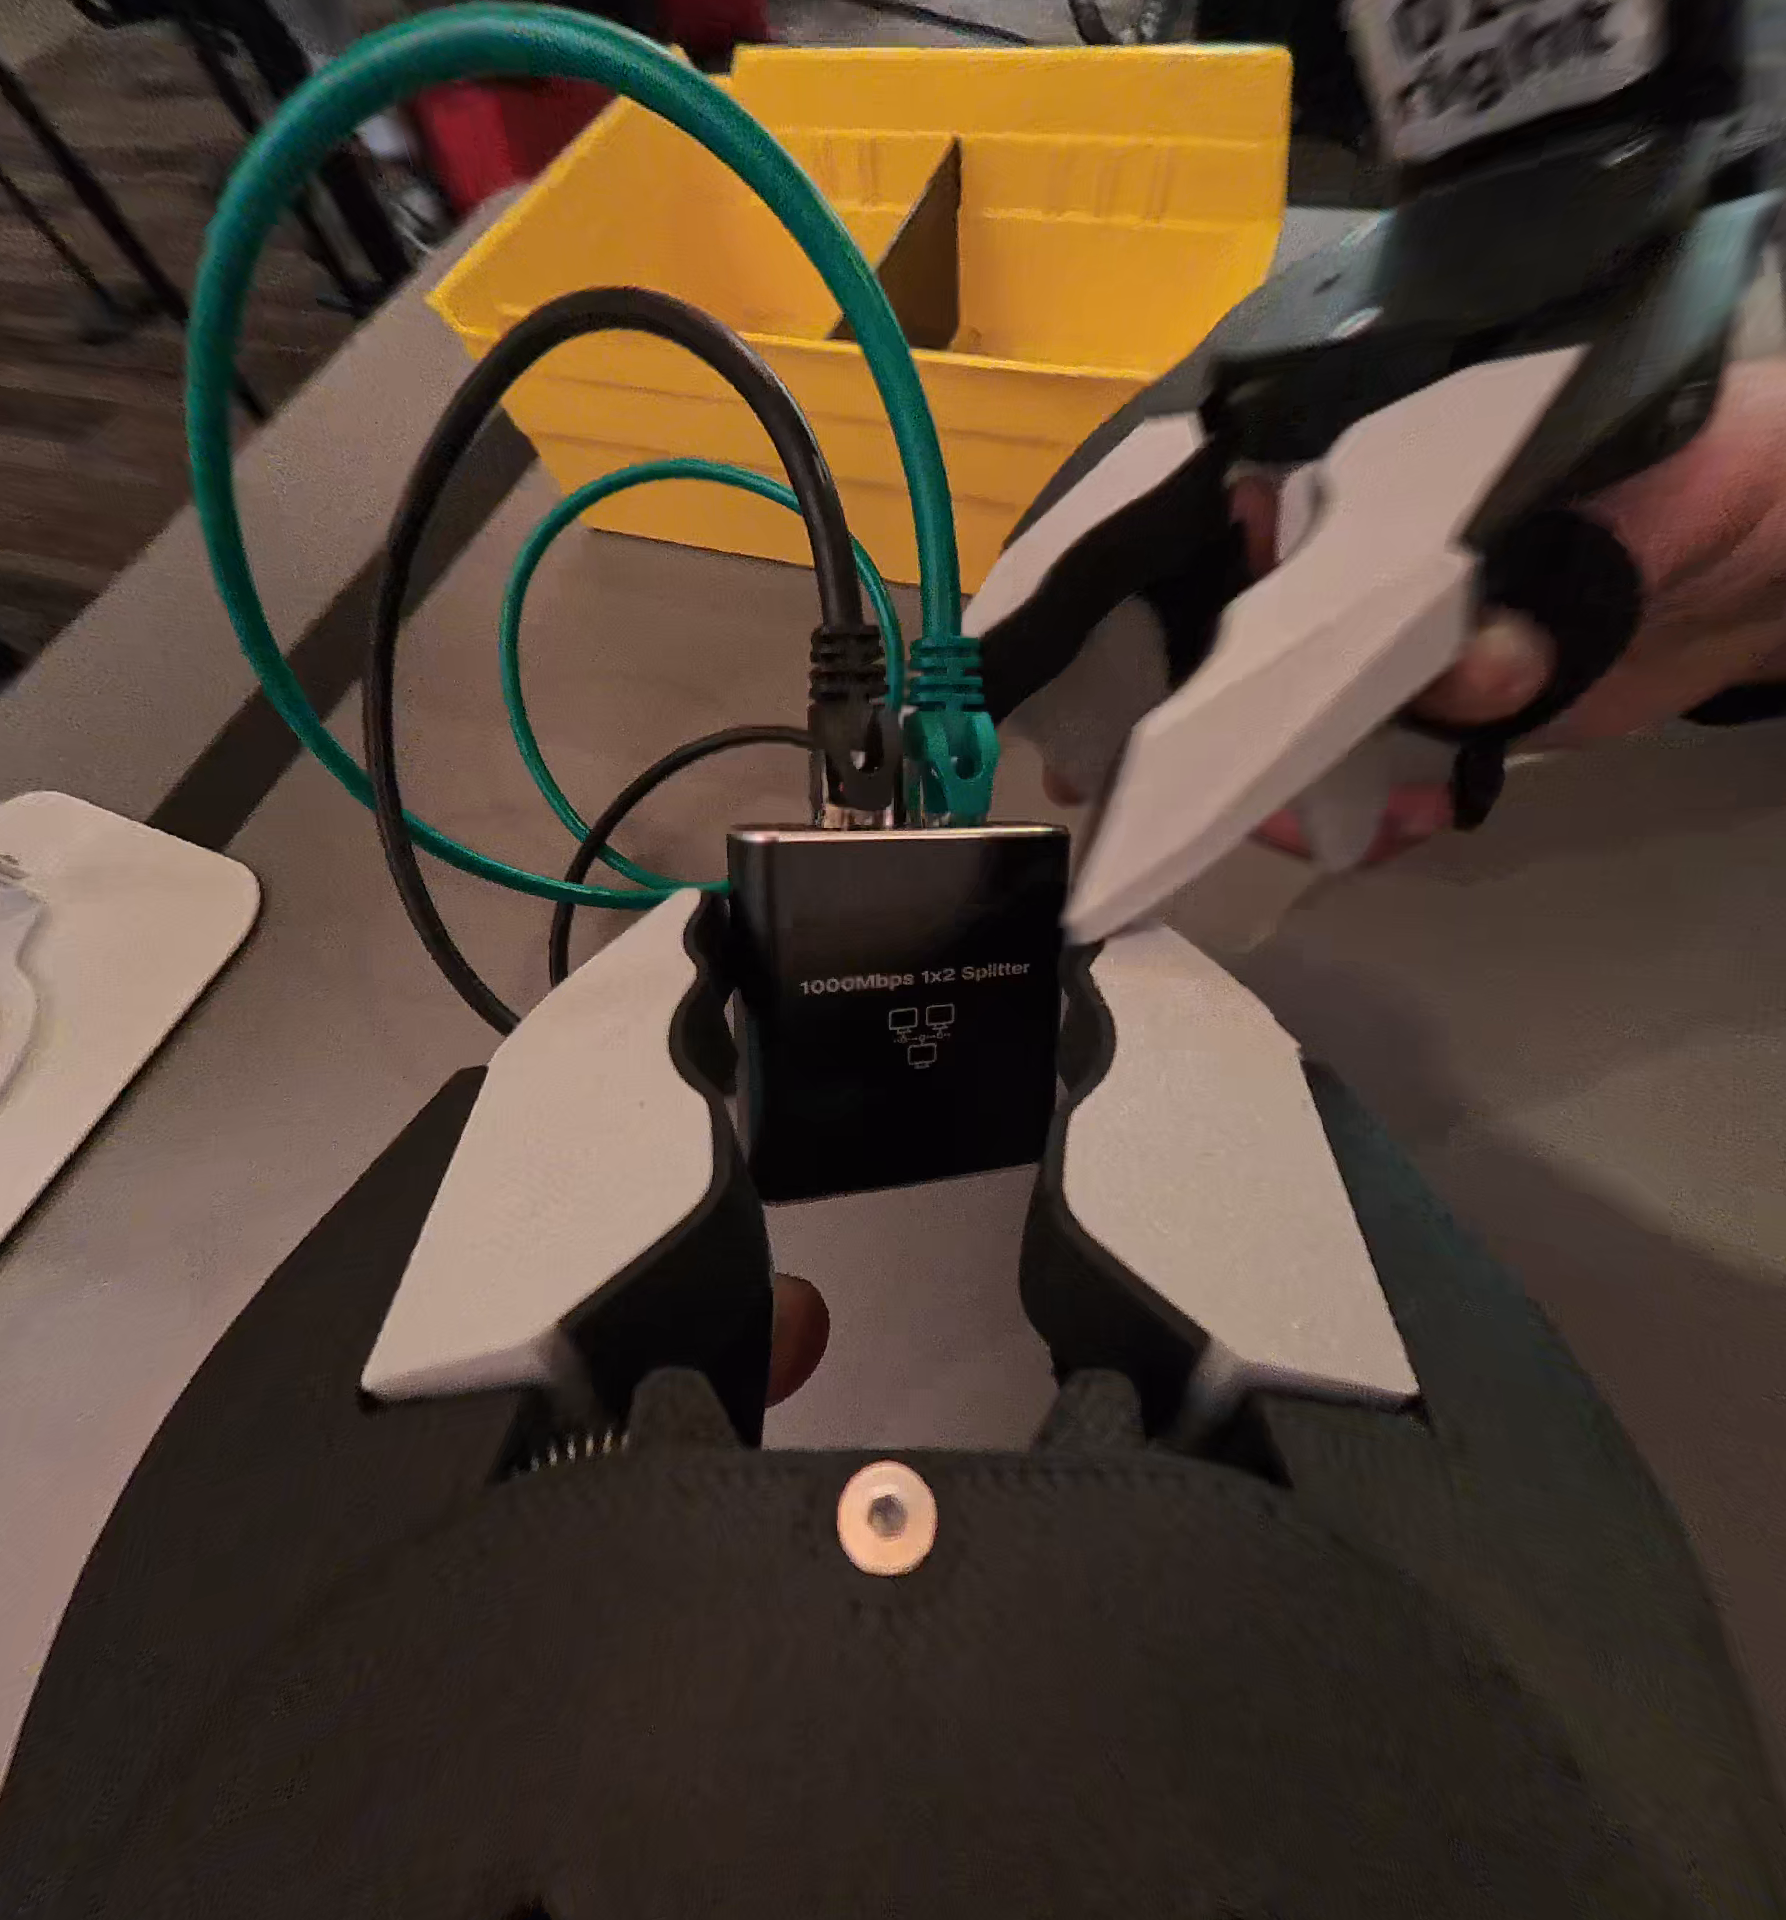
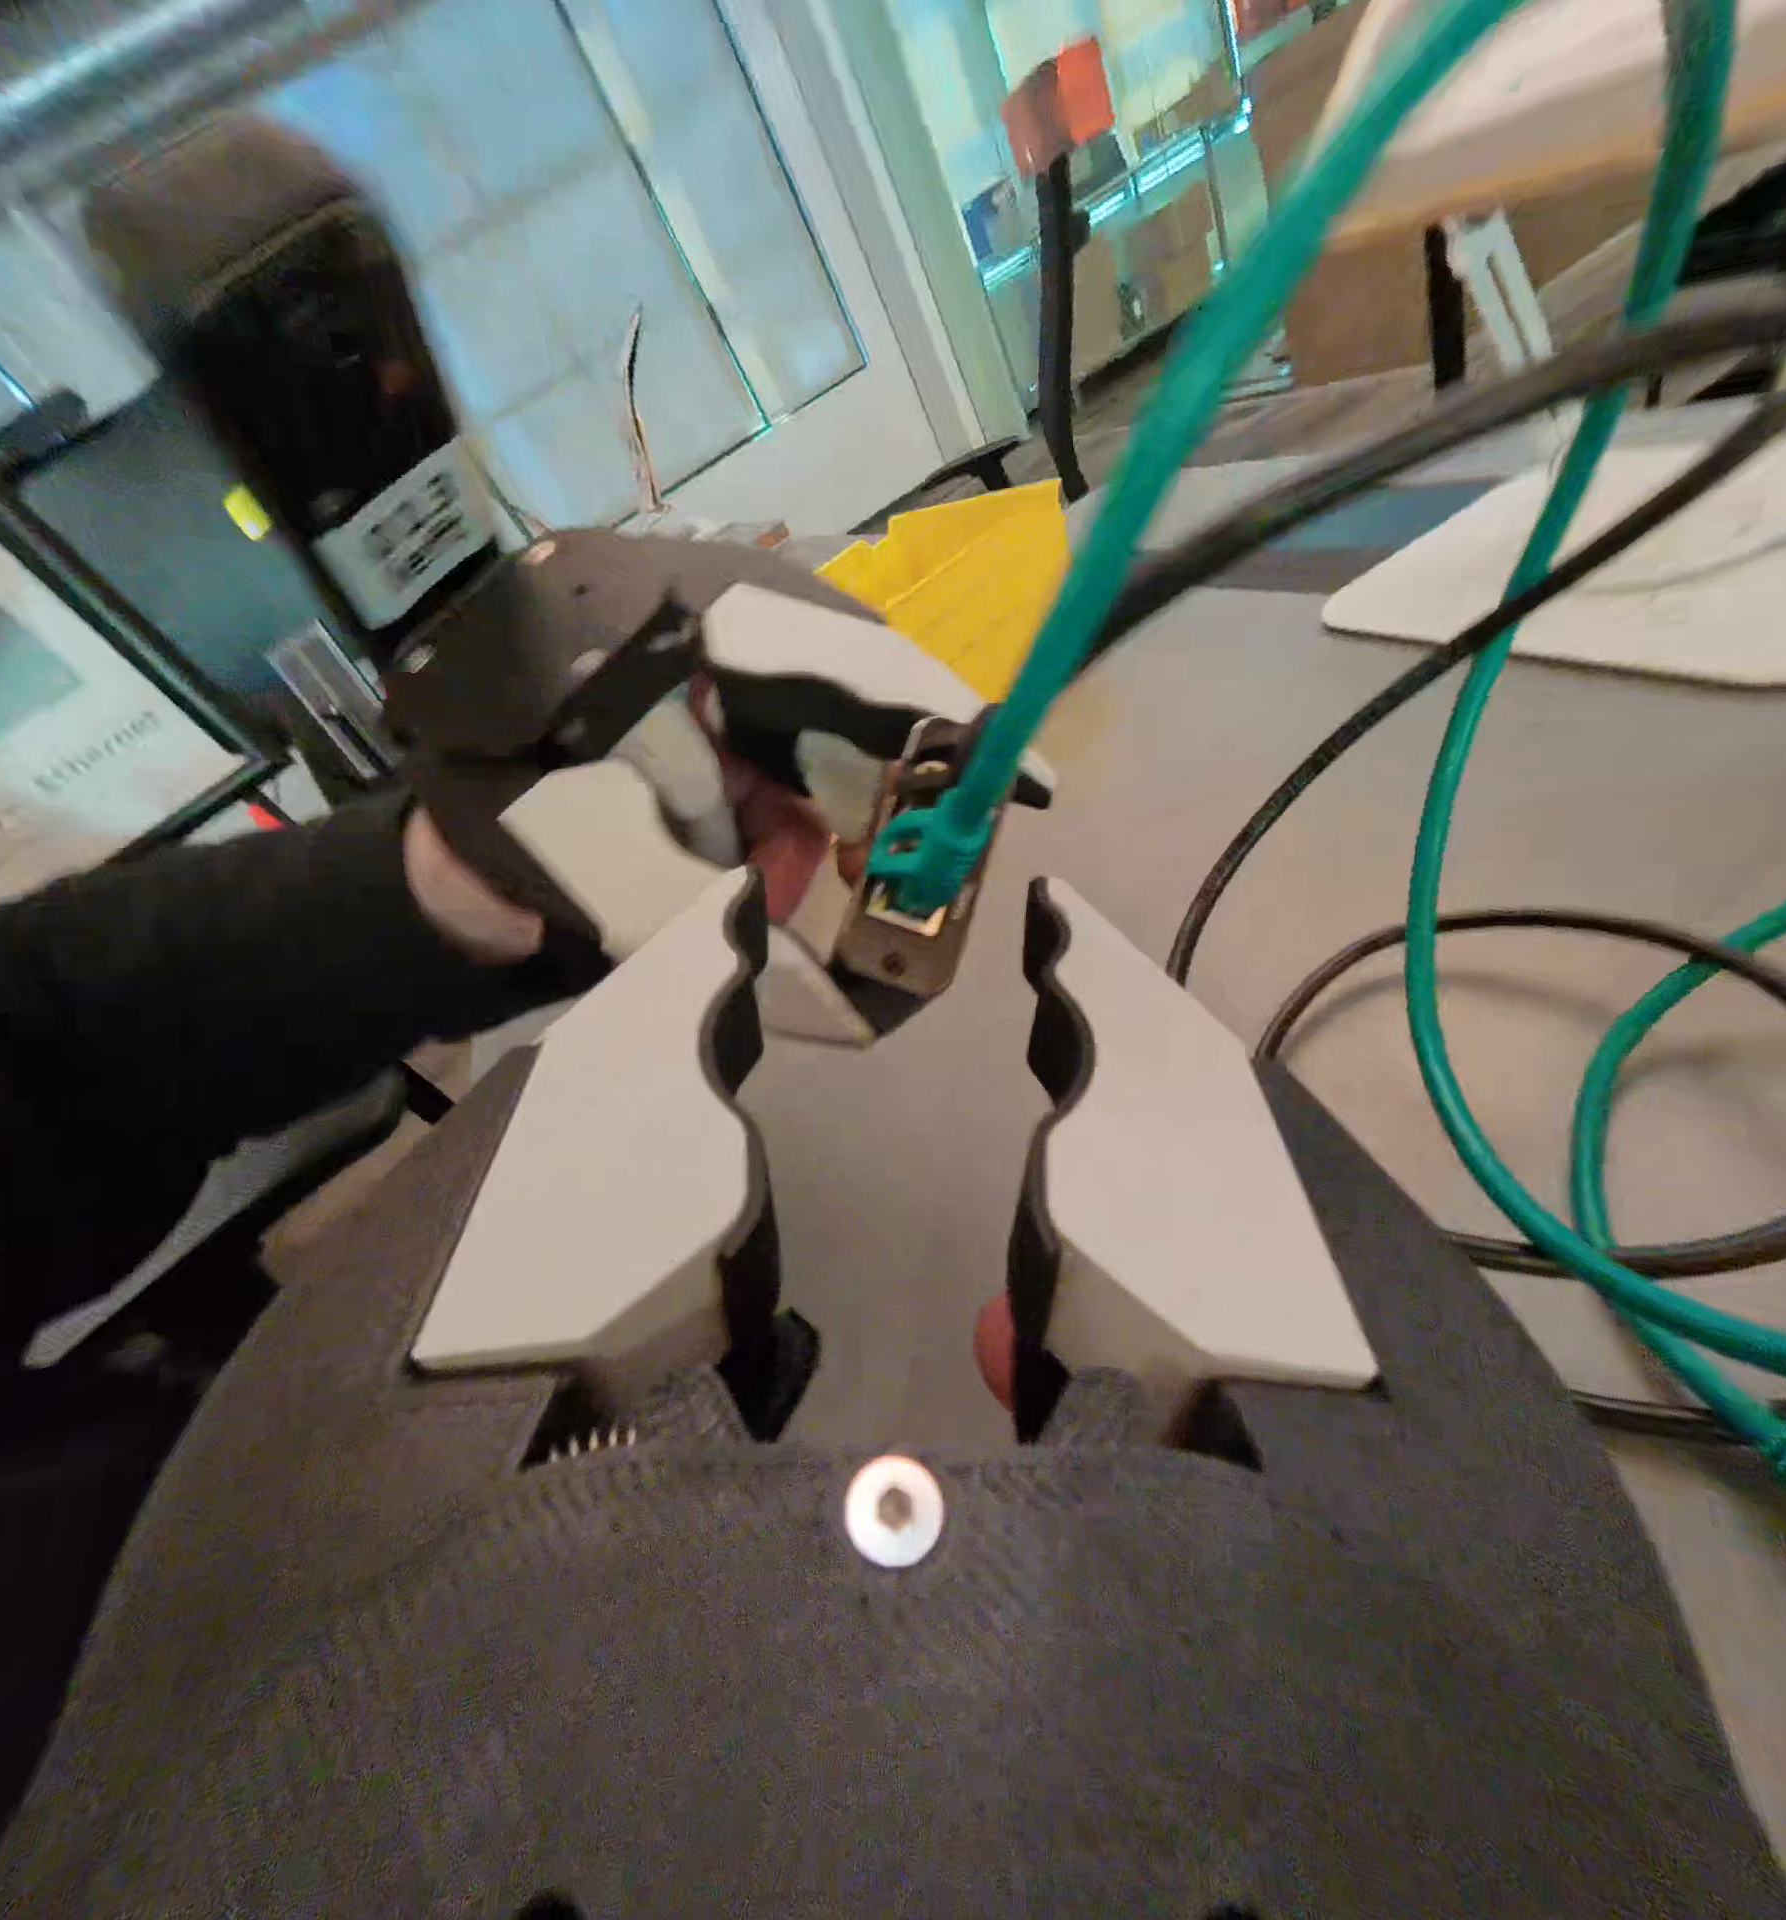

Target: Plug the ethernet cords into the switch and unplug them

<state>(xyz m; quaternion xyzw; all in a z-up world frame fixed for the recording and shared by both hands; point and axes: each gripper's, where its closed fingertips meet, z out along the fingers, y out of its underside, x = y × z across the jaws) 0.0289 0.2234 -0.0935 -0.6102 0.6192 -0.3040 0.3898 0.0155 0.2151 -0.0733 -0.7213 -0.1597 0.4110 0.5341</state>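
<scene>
Looking through the left wrist view, I see my left hand-held gripper (image 1: 894, 935) clamped on the small, light, rigid switch (image 1: 894, 1013) above the desk (image 1: 1491, 1039), while the right wrist view shows my right hand-held gripper (image 2: 894, 914) parted and empty, so I'd pinch the green cord's (image 2: 1232, 395) stiff plug boot (image 2: 920, 852), not its springy cable.

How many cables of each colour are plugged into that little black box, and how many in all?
Green ethernet cord: 1 plugged into the switch
Black ethernet cord: 1 plugged in beside it
Total: 2 at the far end. A thinner black wire also runs toward the switch, but its end is hidden. The left hand-held gripper clamps the switch.
</scene>
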